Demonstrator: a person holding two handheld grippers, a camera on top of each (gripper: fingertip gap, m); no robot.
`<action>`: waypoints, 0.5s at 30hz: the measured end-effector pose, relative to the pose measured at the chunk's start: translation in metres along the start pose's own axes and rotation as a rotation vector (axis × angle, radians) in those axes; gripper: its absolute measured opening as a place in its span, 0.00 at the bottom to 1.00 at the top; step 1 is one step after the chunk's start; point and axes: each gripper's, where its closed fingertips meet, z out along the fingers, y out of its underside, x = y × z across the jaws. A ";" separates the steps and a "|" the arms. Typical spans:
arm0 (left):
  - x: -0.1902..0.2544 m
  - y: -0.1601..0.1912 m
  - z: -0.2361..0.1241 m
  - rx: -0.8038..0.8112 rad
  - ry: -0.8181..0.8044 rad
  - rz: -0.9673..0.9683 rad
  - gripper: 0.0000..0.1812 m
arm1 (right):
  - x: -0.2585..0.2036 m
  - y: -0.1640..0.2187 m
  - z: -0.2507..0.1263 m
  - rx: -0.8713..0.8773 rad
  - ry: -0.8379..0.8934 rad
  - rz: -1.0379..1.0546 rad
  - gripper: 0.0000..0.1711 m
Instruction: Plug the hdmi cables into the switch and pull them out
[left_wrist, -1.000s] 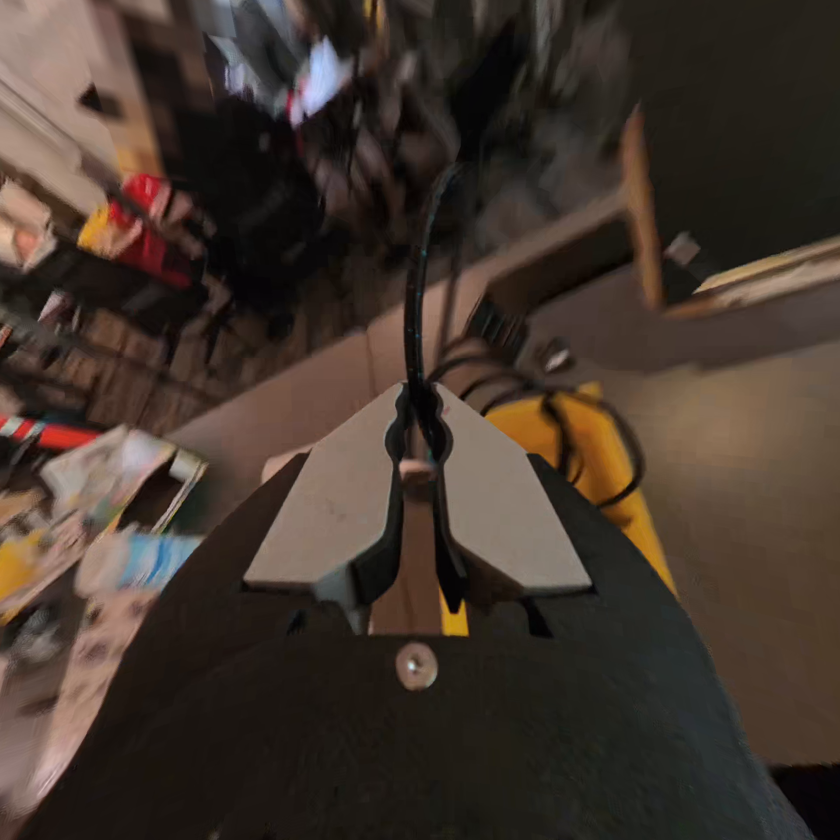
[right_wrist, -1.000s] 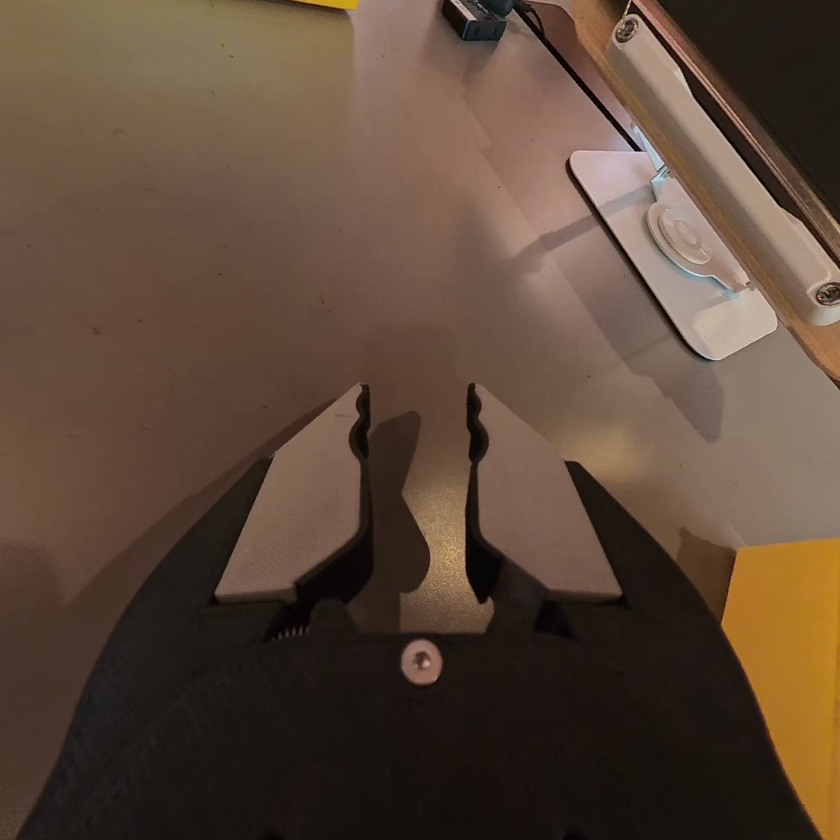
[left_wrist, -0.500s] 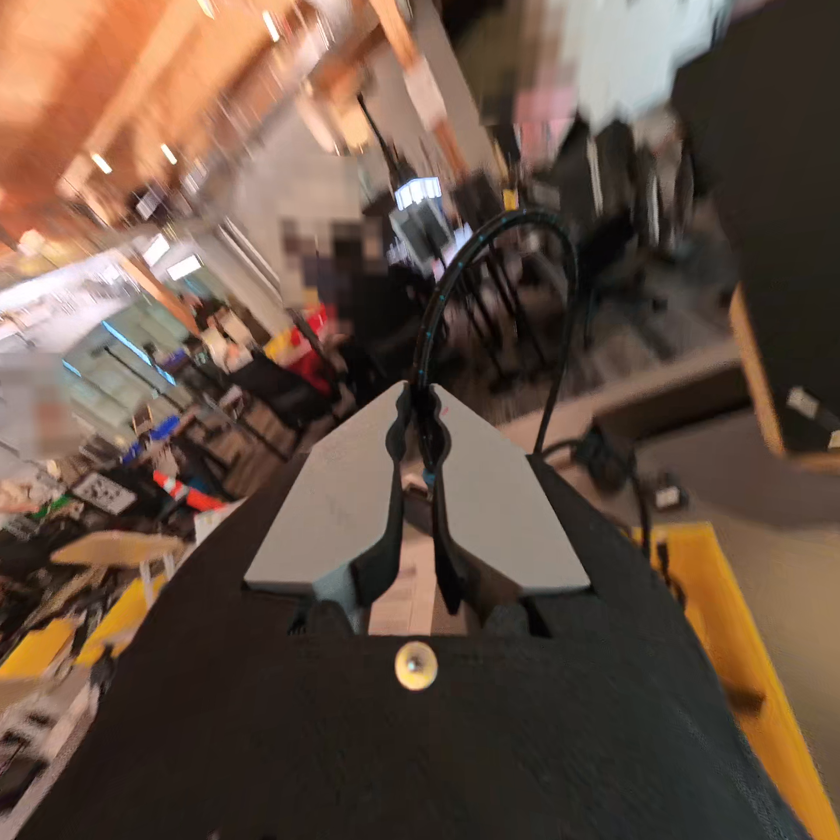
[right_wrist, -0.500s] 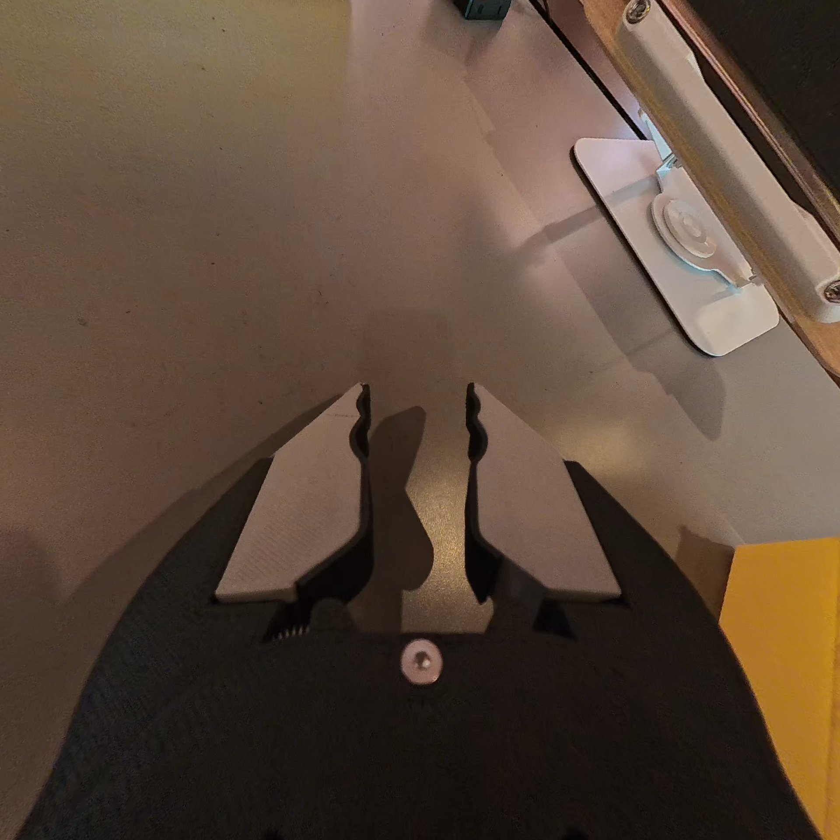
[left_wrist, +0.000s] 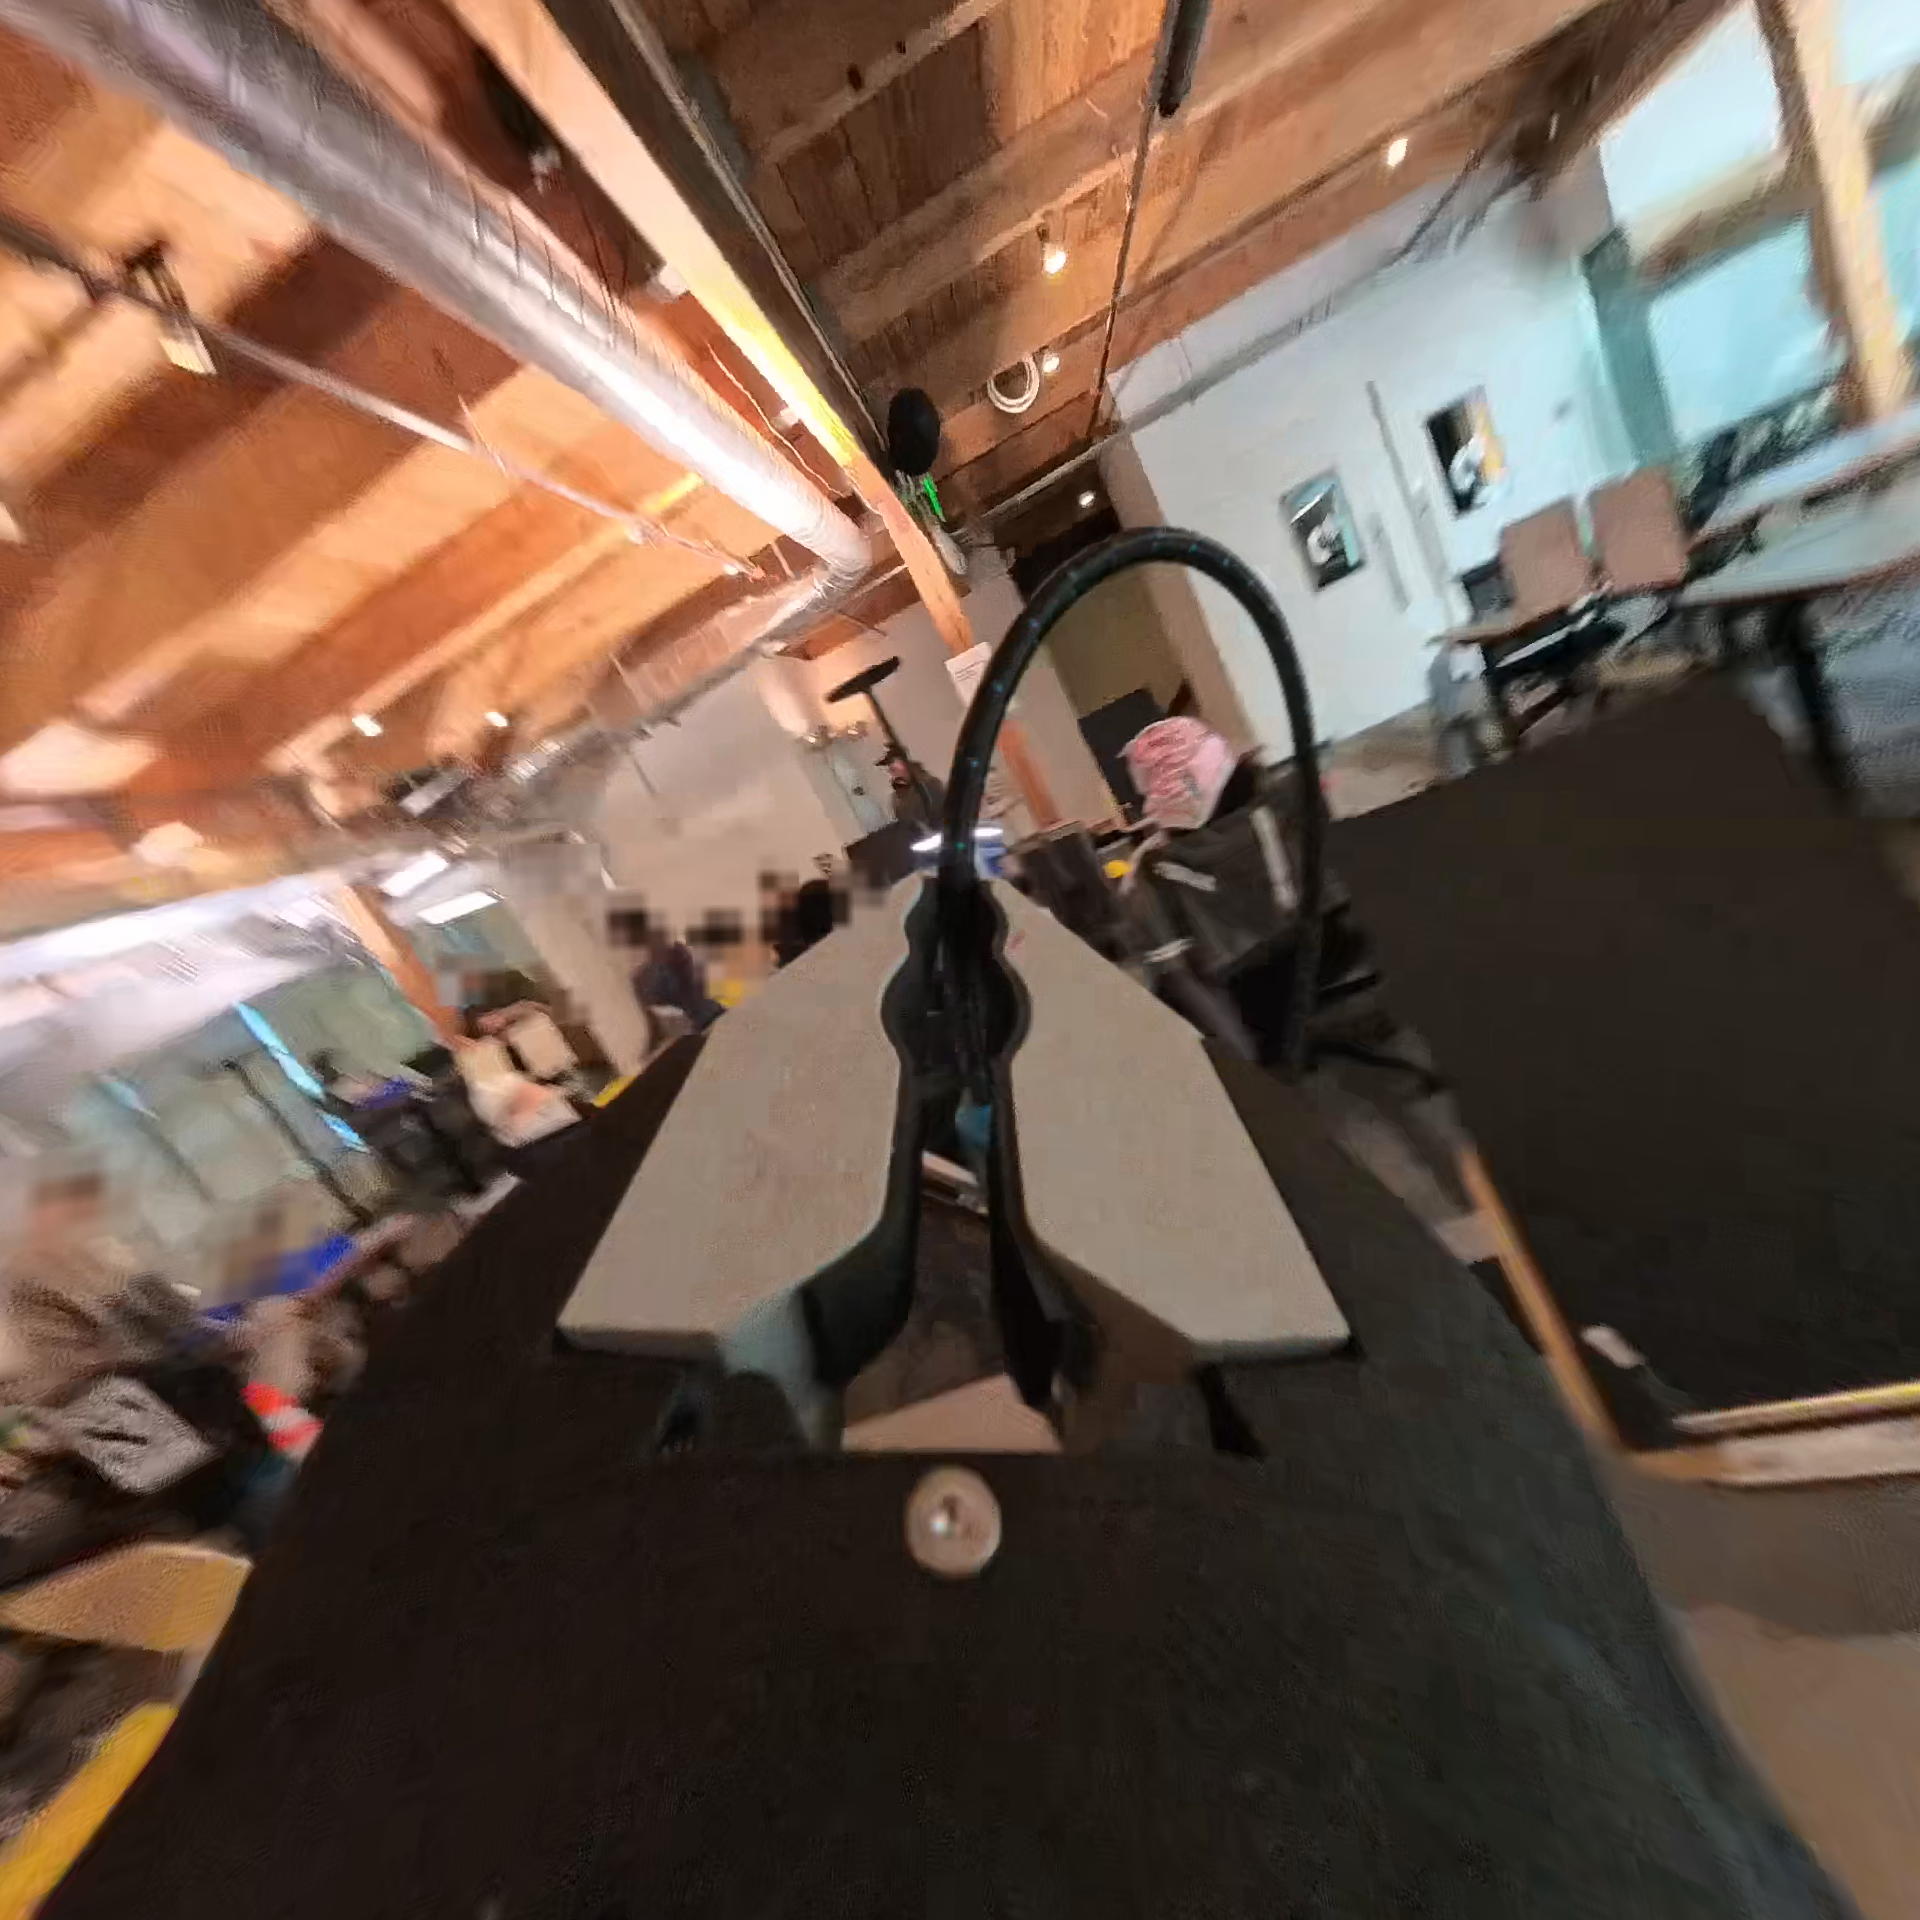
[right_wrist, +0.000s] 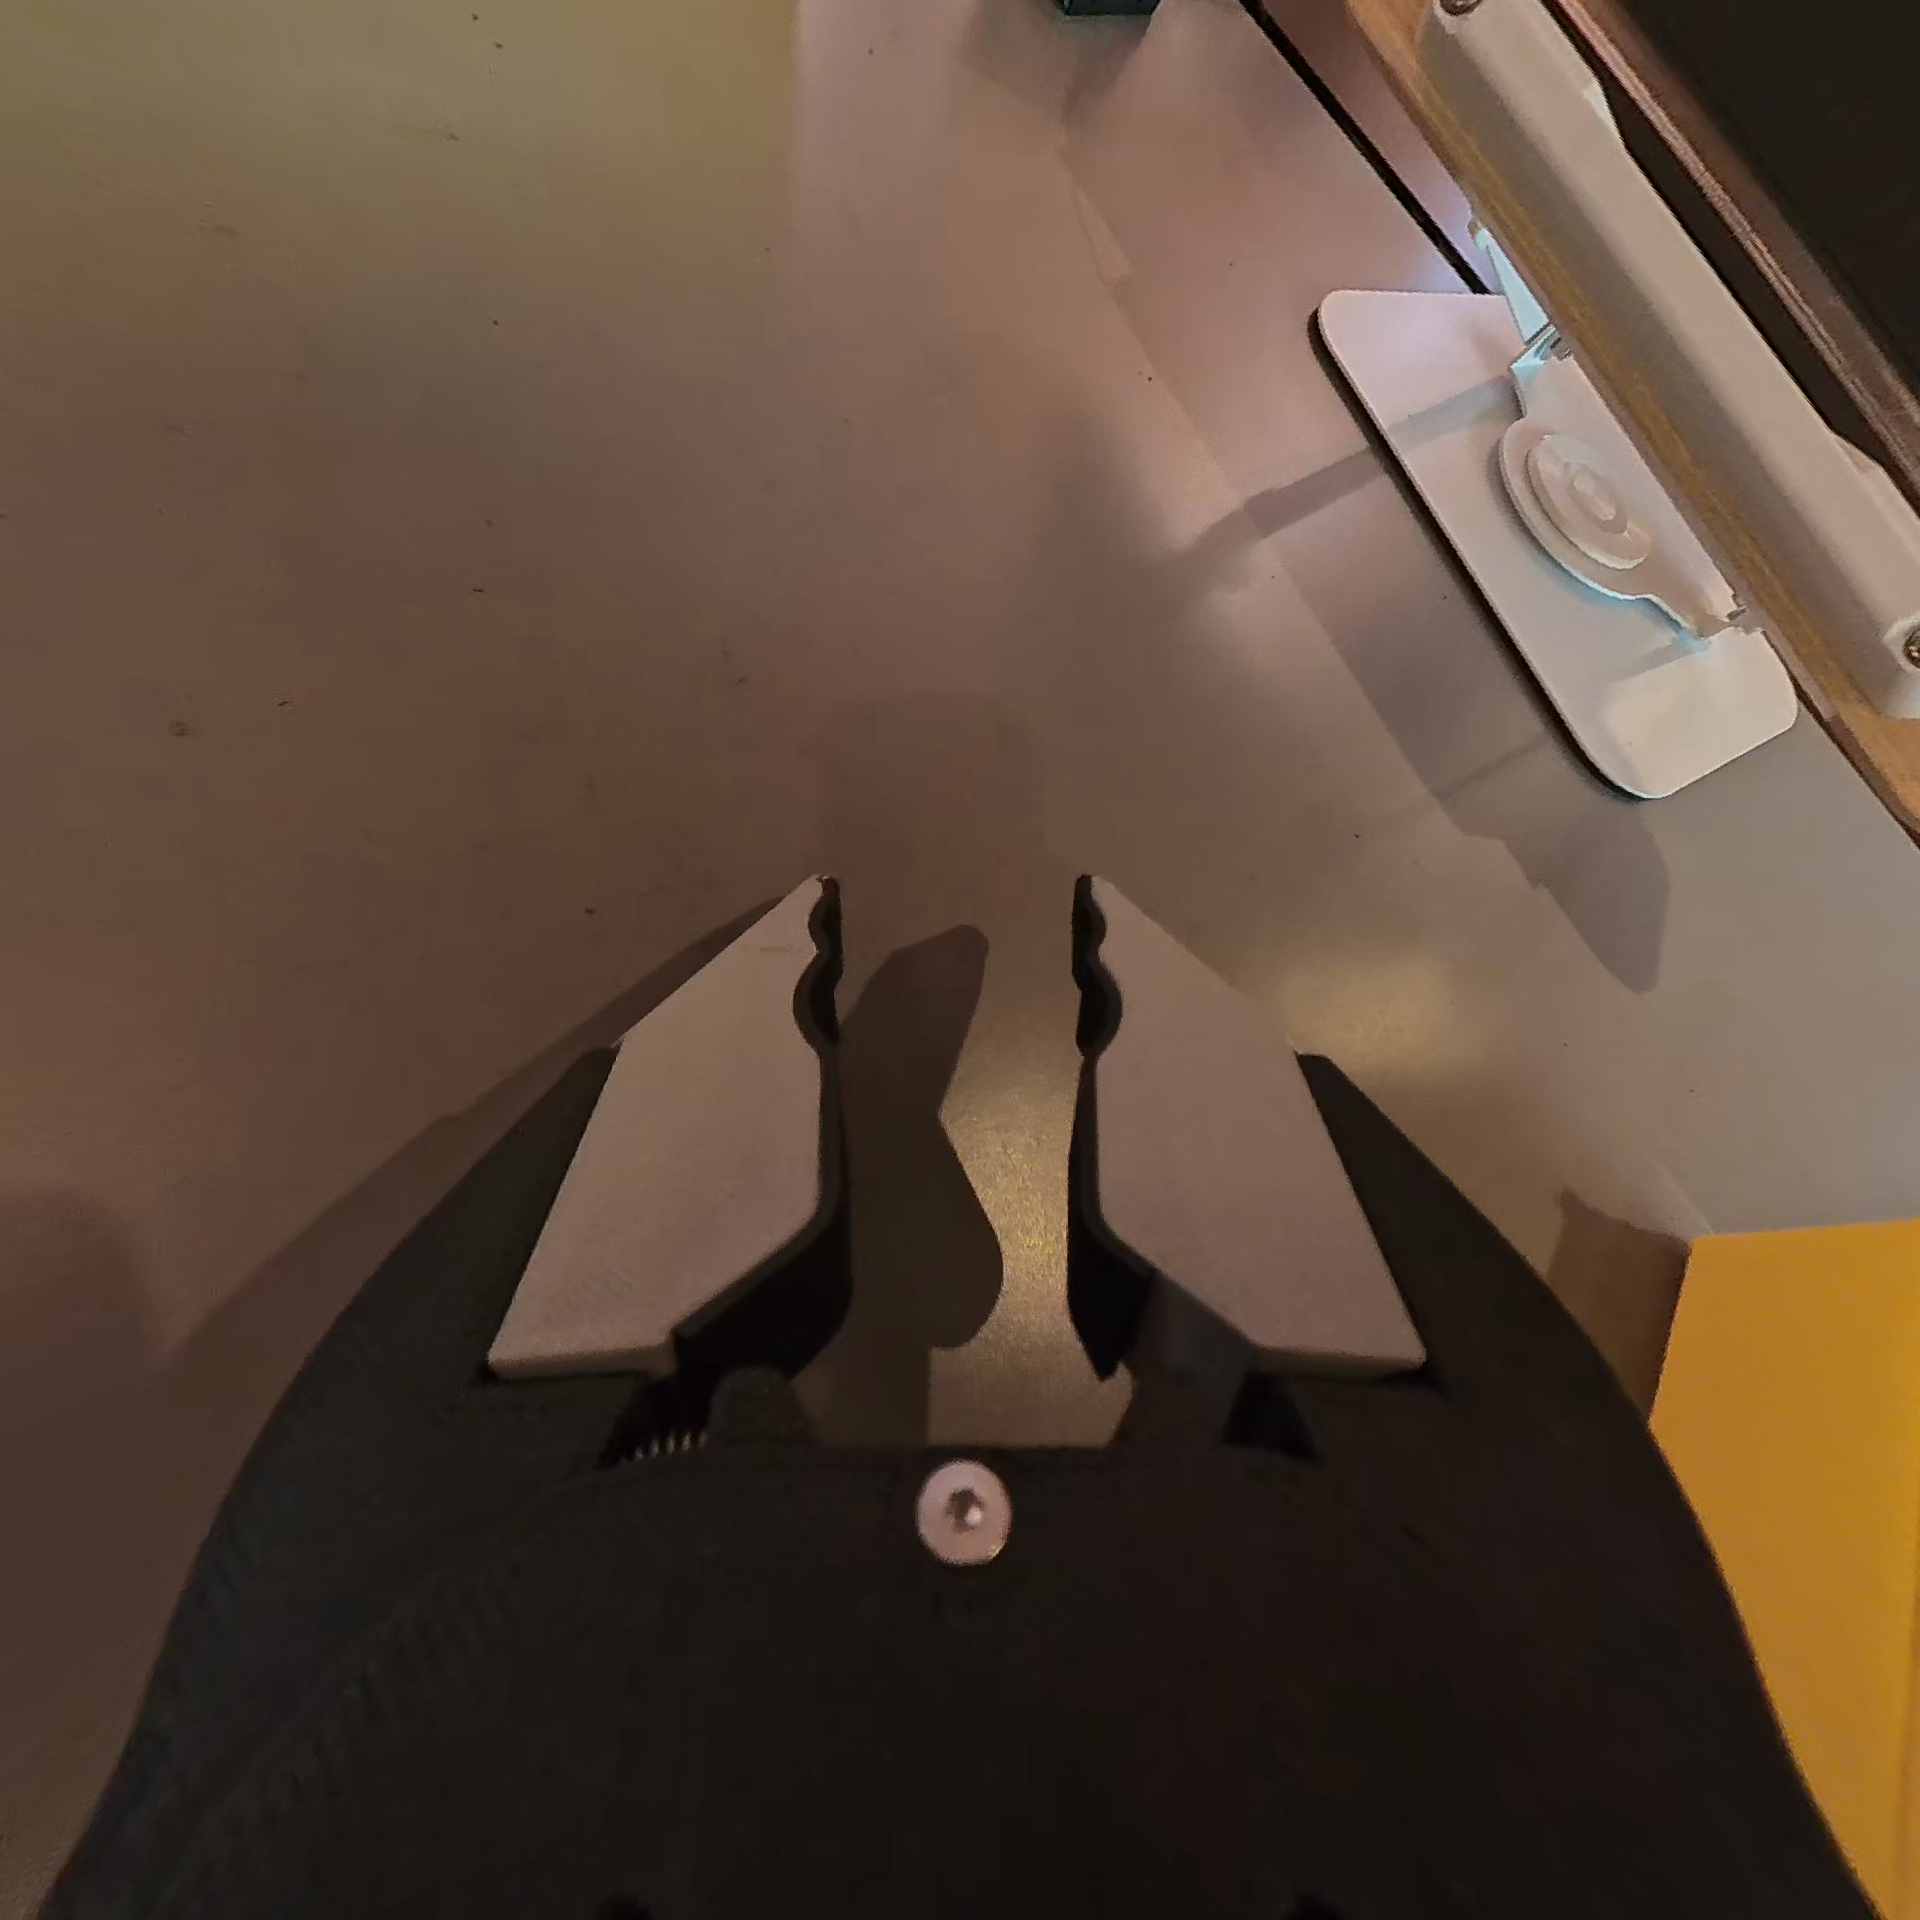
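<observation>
Tongs on the left (left_wrist: 961, 914) were pinched shut on a black HDMI cable (left_wrist: 1132, 561), which arched up from the tips and dropped away to the right; they were tilted upward, toward a wooden ceiling (left_wrist: 436, 436) and a blurred room; the switch was not in sight. The right tongs (right_wrist: 954, 909) stood apart with nothing between them, low over a grey table (right_wrist: 468, 468); a white stand (right_wrist: 1538, 551) lay to the right, a yellow panel (right_wrist: 1808, 1475) at the lower right.

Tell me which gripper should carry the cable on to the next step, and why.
Left, probably. The left gripper is shut on the black cable, lifted off the table. The right gripper hangs open and empty above the bare table.
</observation>
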 end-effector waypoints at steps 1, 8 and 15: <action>0.003 -0.008 -0.001 -0.008 -0.034 0.143 0.03 | 0.000 0.000 0.001 -0.003 -0.002 -0.002 0.25; 0.032 0.029 0.021 -0.218 0.106 0.043 0.02 | -0.003 0.002 0.002 -0.019 0.007 -0.039 0.25; 0.070 0.000 0.013 -0.142 0.222 0.038 0.02 | -0.004 0.002 0.003 -0.022 -0.005 -0.037 0.26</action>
